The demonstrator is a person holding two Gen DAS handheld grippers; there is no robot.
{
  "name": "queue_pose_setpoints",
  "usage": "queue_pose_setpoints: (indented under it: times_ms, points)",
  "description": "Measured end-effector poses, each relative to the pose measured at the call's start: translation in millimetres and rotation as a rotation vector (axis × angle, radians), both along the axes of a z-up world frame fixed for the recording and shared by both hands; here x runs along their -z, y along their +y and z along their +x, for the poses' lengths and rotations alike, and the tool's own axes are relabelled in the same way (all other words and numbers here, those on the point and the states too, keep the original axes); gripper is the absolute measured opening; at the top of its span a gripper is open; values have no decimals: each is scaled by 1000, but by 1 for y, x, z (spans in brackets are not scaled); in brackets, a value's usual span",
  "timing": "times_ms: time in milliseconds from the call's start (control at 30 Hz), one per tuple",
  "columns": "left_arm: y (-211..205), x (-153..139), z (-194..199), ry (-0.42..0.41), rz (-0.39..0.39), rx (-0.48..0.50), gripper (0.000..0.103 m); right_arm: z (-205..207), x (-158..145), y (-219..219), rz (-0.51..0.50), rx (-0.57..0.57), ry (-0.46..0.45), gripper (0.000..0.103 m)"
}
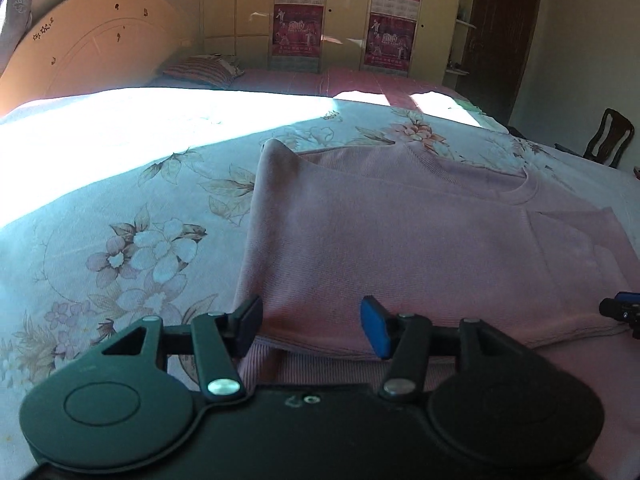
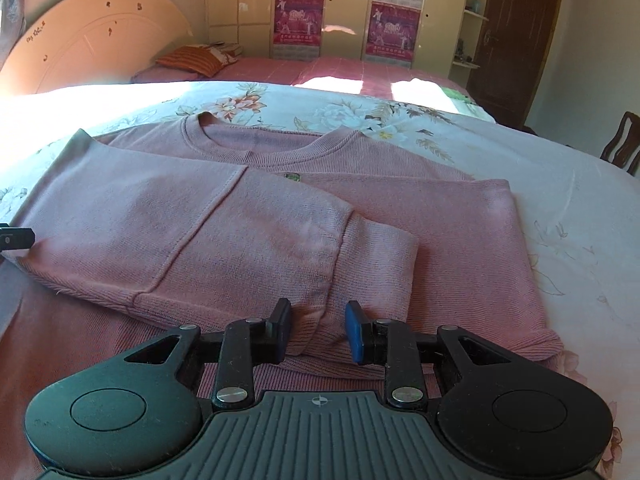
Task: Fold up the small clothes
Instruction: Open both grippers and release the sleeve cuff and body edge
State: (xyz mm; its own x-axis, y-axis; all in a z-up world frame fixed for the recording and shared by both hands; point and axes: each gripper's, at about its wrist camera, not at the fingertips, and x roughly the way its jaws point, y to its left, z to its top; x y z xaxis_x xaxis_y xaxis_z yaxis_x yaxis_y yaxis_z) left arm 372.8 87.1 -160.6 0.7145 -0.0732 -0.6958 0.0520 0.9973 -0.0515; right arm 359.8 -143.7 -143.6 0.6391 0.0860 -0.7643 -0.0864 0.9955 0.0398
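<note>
- Pink sweater (image 2: 280, 208) lies flat on the bed (image 2: 560, 208), floral sheet; one side w/ sleeve (image 2: 372, 256) folded across the front.
- Left gripper (image 1: 312, 326) spread over sweater's near edge, nothing pinched.
- Right gripper (image 2: 318, 330) part-spread, cuff between pads, not pressed.
- Headboard (image 2: 100, 44), wardrobe behind.

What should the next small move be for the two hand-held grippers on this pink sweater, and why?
Probably close the right hand-held gripper on the sleeve cuff and smooth it flat. The pink sweater lies on the floral bedsheet with its left side and sleeve already folded across the body; the cuff sits between the open jaws, ungripped. The left hand-held gripper hovers open over the bottom hem.
</note>
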Motion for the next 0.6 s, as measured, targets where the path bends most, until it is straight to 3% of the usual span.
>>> queue_pose_setpoints:
  times_ms: [167, 267, 400, 600]
  points:
    - [-9, -1, -7, -5, 25, 33, 53, -13, -16, 4, 79, 22, -39, 28]
    - [-3, 13, -1, 55, 13, -7, 53, -12, -6, 10, 35, 8, 11, 28]
    - [-7, 2, -11, 55, 10, -18, 53, -22, -8, -5, 93, 49, 26, 28]
    - [-45, -18, -39, 32, -69, 86, 53, -46, -22, 12, 138, -43, 1, 28]
